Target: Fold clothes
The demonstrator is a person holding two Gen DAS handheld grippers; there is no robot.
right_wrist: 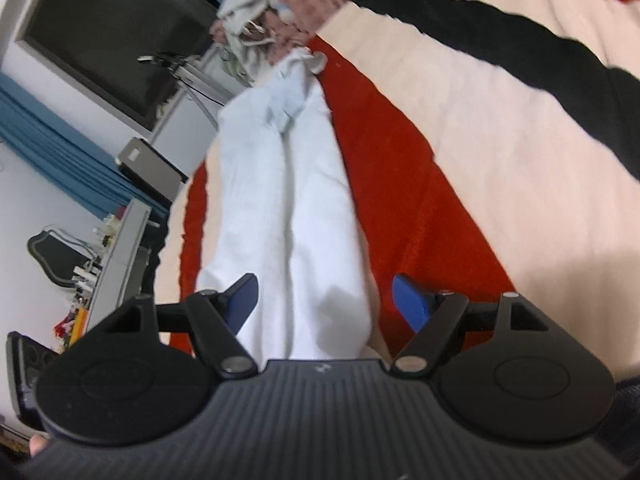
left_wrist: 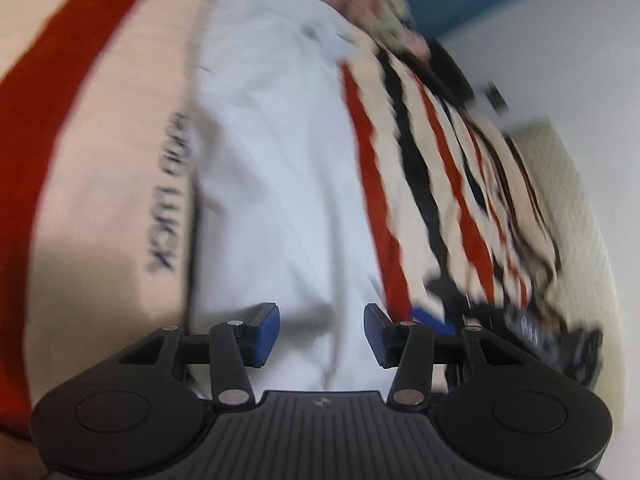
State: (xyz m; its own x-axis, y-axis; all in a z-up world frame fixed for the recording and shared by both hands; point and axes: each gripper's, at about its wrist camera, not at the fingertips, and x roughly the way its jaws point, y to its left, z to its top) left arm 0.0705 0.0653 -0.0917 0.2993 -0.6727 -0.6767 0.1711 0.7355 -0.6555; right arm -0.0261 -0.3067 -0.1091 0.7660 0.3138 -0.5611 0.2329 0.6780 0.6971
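2 grippers — left gripper (left_wrist: 321, 326), right gripper (right_wrist: 324, 302) — fingers spread apart, empty, over white trousers (right_wrist: 288, 208) on striped blanket (right_wrist: 460, 140).

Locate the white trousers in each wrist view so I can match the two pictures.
Left wrist view: the white trousers fill the middle, running from the top edge down between the open left gripper.
Right wrist view: the white trousers lie lengthwise up the centre, their near end between the open right gripper.
Shared landmark: the striped blanket in red, cream and black beneath them, also visible in the left view.
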